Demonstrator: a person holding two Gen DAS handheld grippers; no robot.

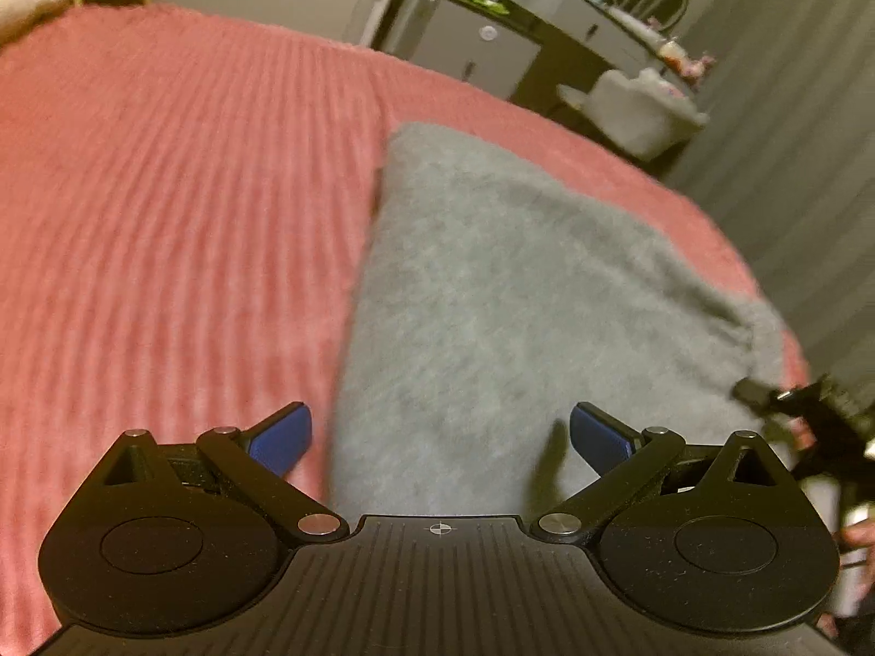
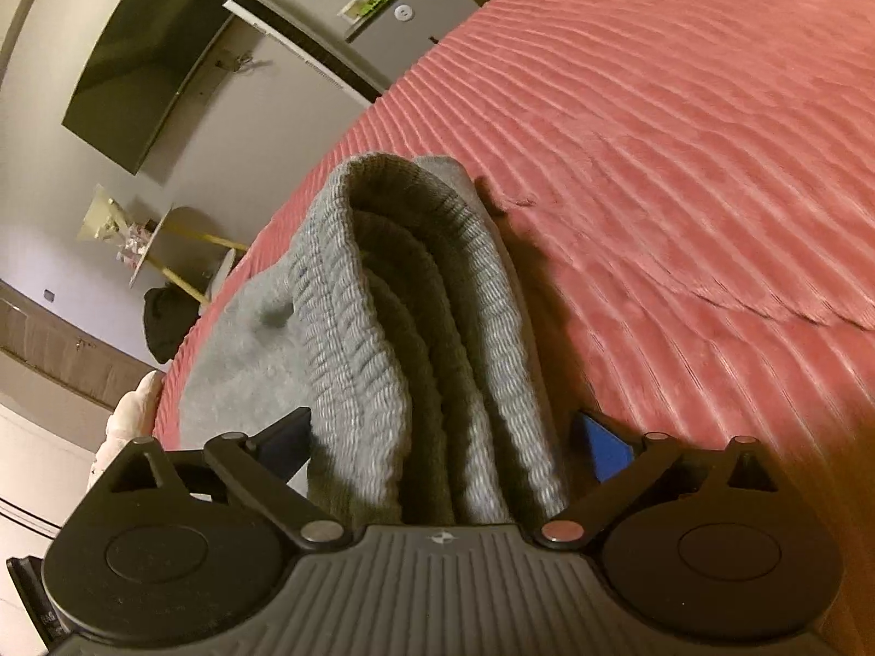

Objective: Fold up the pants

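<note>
Grey pants [image 1: 492, 295] lie on red bed [image 1: 164, 191], near its edge, folded lengthwise; ribbed waistband [image 2: 415, 328] bunched in layers. Your right tongs [image 2: 443, 443] wide, straddling waistband, fabric between fingers but not pinched — looks staged for grab. Your left tongs [image 1: 440, 437] wide, empty, above pants. Dresser [image 1: 492, 38] behind.

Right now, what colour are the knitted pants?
Grey knitted pants, on the ribbed pink blanket; clearest in the right wrist view.

Left black plastic two-finger gripper [image 1: 440, 432]: blue pads [image 1: 284, 437], silver pivot screws, ribbed body, crosshair mark. Right black plastic two-finger gripper [image 2: 440, 443]: same build.
</note>
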